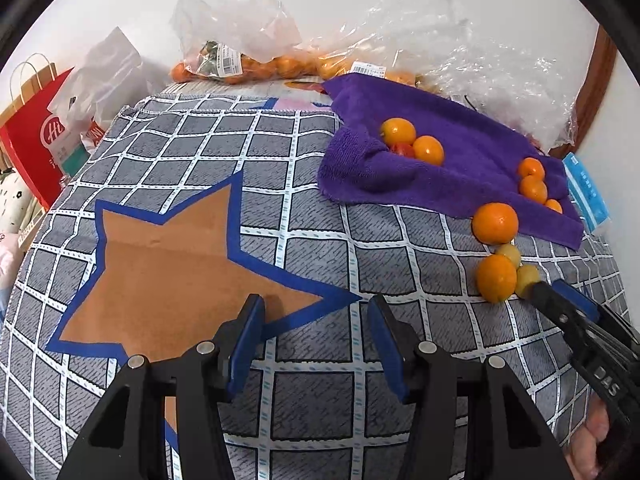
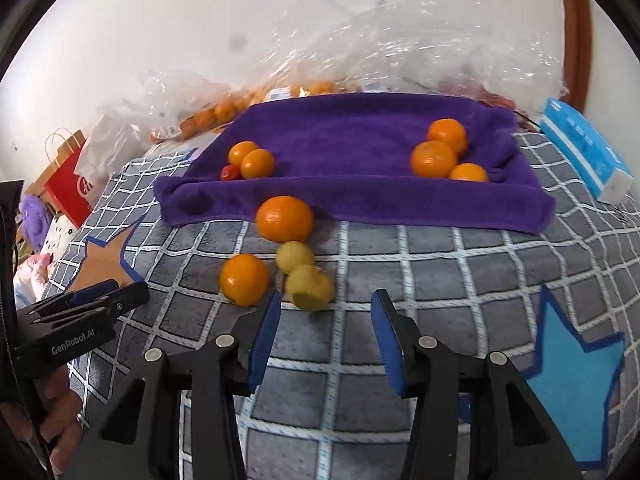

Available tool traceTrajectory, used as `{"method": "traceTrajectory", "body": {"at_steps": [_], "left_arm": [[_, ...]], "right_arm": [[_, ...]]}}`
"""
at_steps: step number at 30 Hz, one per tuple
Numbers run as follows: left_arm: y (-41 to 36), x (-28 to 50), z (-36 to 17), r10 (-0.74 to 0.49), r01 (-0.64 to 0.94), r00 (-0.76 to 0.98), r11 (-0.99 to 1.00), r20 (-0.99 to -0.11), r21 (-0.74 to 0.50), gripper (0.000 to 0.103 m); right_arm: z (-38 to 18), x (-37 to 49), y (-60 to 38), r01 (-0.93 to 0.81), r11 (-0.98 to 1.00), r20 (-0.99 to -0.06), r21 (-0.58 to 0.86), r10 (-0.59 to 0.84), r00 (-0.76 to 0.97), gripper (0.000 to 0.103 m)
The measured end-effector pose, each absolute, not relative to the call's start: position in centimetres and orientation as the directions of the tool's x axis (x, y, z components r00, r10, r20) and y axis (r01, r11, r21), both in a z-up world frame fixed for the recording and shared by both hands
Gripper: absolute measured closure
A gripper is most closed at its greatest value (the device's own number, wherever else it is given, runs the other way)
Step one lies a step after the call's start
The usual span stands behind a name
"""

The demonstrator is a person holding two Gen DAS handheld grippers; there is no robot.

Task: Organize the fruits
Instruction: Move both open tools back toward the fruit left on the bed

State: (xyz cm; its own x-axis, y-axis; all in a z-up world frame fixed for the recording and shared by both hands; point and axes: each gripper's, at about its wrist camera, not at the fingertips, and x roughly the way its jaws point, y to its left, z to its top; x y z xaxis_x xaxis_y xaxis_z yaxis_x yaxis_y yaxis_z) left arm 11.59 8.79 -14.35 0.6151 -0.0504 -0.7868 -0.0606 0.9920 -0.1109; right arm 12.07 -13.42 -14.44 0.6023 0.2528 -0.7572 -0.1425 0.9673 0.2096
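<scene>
Fruit lies in two places on a grey checked cloth (image 2: 400,280) with star patches. A purple towel (image 2: 360,140) sits at the far side, its near edge folded up into a ridge. On its left part two small oranges (image 2: 258,163) rest touching, with a small red fruit (image 2: 230,173) tucked against them; on its right part three more oranges (image 2: 434,159) cluster together. Just in front of the towel's near edge a loose group lies on the checked cloth: a large orange (image 2: 285,218) touching the towel, two pale yellow fruits (image 2: 295,257) below it, and a smaller orange (image 2: 244,279) to their left.

The right hand-held gripper (image 2: 326,322) points down at this loose group, jaws apart and gripping nothing; the nearest yellow fruit (image 2: 310,288) sits just ahead of the gap, near the left finger.

The left hand-held gripper (image 1: 316,320) hangs over the orange star patch (image 1: 172,272), jaws apart and empty, well to the left of the loose fruit.

Behind the towel, clear plastic bags (image 1: 240,52) hold more oranges. A red paper bag (image 1: 36,120) stands at the far left and a blue-and-white pack (image 2: 584,156) lies at the right.
</scene>
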Motion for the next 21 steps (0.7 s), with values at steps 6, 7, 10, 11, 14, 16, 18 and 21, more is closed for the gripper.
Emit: {"method": "traceTrajectory", "body": {"at_steps": [6,7,10,11,14,16,18,21], "left_arm": [[8.7,11.0,-14.6,-0.042,-0.054,0.646,0.994,-0.762,-0.1,0.052],[8.6,10.9,-14.7,-0.039,-0.052,0.651,0.994,-0.758,-0.095,0.051],[8.5,10.8,-14.7,-0.05,-0.033,0.654,0.995,-0.755,-0.094,0.045],[8.5,10.8,-14.7,-0.062,-0.025,0.654,0.994,-0.754,-0.103,0.042],[8.3,10.9,-14.8,-0.065,-0.016,0.652,0.995,-0.755,-0.099,0.038],[8.2,10.9,-14.8,-0.067,-0.01,0.651,0.995,-0.756,-0.097,0.036],[8.3,10.9,-14.9,-0.074,-0.009,0.652,0.994,-0.755,-0.106,0.036],[8.4,10.9,-14.9,-0.083,-0.007,0.653,0.993,-0.753,-0.115,0.035]], "right_arm": [[-15.6,13.3,-12.7,-0.131,0.971,-0.778,0.201,0.24,0.58,0.063],[-15.6,13.5,-12.7,-0.129,0.97,-0.779,0.205,0.241,0.579,0.063],[-15.7,13.7,-12.4,-0.13,0.974,-0.779,0.188,0.228,0.584,0.064],[-15.7,13.8,-12.4,-0.132,0.974,-0.779,0.187,0.229,0.584,0.065],[-15.7,13.7,-11.9,-0.138,0.977,-0.78,0.165,0.215,0.587,0.076],[-15.6,13.5,-11.9,-0.138,0.978,-0.782,0.156,0.208,0.588,0.076],[-15.6,13.2,-11.9,-0.14,0.979,-0.78,0.149,0.203,0.591,0.076],[-15.3,12.4,-12.7,-0.131,0.982,-0.775,0.138,0.189,0.603,0.076]]}}
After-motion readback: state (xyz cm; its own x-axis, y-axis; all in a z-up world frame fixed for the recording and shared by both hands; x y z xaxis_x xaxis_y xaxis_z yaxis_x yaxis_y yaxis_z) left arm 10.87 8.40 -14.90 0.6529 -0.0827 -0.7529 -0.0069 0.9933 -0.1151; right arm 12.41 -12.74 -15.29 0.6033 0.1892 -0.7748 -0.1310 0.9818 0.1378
